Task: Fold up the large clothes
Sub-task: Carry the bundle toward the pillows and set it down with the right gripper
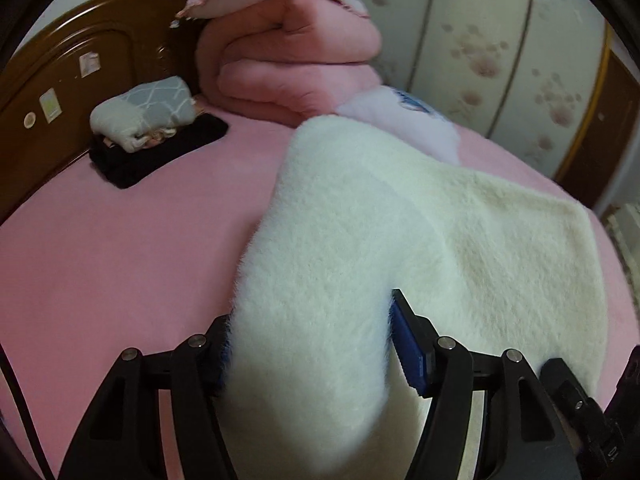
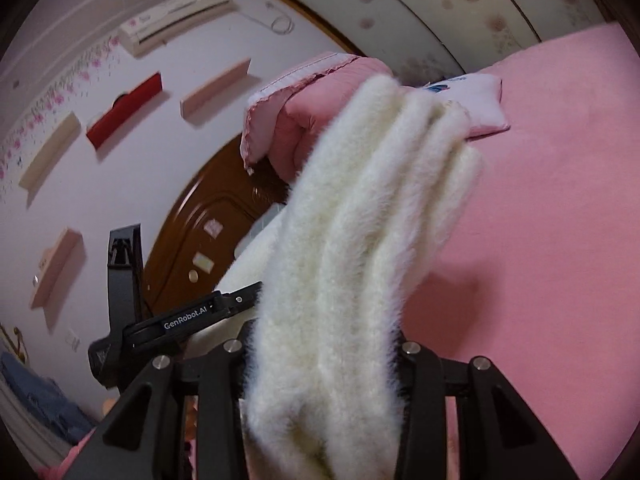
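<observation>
The white fleece garment [image 1: 360, 240] passes between both grippers' jaws: left gripper [image 1: 312, 344] and right gripper [image 2: 324, 344] each pinch it.

Left gripper [image 1: 308, 344]: jaws clamped on bunched fabric, angled steeply downward. Right gripper [image 2: 324, 356]: jaws clamped likewise, angled shallower.
</observation>
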A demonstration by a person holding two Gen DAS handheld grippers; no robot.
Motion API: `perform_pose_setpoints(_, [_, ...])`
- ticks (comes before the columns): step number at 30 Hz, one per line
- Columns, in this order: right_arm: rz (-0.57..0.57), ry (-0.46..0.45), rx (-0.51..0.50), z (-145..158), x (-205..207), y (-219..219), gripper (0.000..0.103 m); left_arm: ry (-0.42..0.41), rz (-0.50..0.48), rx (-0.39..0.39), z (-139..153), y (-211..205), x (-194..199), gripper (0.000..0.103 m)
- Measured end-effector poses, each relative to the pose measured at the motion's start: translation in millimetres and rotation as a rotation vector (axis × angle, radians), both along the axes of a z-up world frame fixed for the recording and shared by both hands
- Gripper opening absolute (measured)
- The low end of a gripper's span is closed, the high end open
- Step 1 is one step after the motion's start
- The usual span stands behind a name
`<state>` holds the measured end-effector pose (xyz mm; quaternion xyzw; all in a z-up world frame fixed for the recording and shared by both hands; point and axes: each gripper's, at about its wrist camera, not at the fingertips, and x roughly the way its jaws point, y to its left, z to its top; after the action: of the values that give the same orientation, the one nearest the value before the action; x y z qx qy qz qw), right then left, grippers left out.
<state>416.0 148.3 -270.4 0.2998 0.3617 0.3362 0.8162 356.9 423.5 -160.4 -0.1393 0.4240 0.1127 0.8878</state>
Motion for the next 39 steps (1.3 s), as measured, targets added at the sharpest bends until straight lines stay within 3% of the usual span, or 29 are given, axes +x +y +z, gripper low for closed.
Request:
perform_pose_setpoints(2, [0.008,0.101,-0.101,-38,20,20,0.038,0.134,0.041,0.026,-49,22,17,0.060])
perform_pose_setpoints(4, [0.024,0.224,-0.235,-73,31,37,0.039,0.269,0.055,0.099,-91,15,28,0.059])
perform_pose_setpoints(5, [0.004,0.241,-0.288,-84,30,36,0.043,0.214,0.039,0.144,-98,5,22,0.061])
perform_pose_setpoints(7, [0.001,0.200,-0.245,-90,22,24,0.045,0.134,0.022,0.202,-95,-12,11,0.061])
perform_pose_setpoints(12, [0.034,0.150,-0.322,-84,-6,6,0.054,0.102,0.038,0.311,-85,-49,-11,0.063])
perform_pose_setpoints(15, [0.035,0.150,-0.349,-68,-31,-9,0.055,0.091,0.095,0.314,-78,-73,-29,0.063])
perform_pose_setpoints(17, [0.070,0.150,-0.378,-59,-57,-21,0.055,0.090,0.106,0.293,-71,-90,-53,0.064])
perform_pose_setpoints(20, [0.118,0.165,-0.477,-50,-109,-47,0.055,0.148,0.094,0.201,-78,-95,-79,0.064])
perform_pose_setpoints(26, [0.120,0.382,-0.631,-48,-247,-148,0.056,0.337,0.155,0.081,-79,-178,-186,0.064])
perform_pose_setpoints(31, [-0.019,0.587,-0.735,-36,-369,-259,0.062,0.440,0.127,-0.070,-65,-262,-279,0.064])
perform_pose_setpoints(37, [-0.202,0.689,-0.837,9,-481,-365,0.067,0.509,0.013,-0.133,-31,-356,-380,0.064])
perform_pose_setpoints(39, [-0.272,0.693,-0.847,28,-505,-389,0.067,0.531,-0.057,-0.098,-14,-385,-404,0.064])
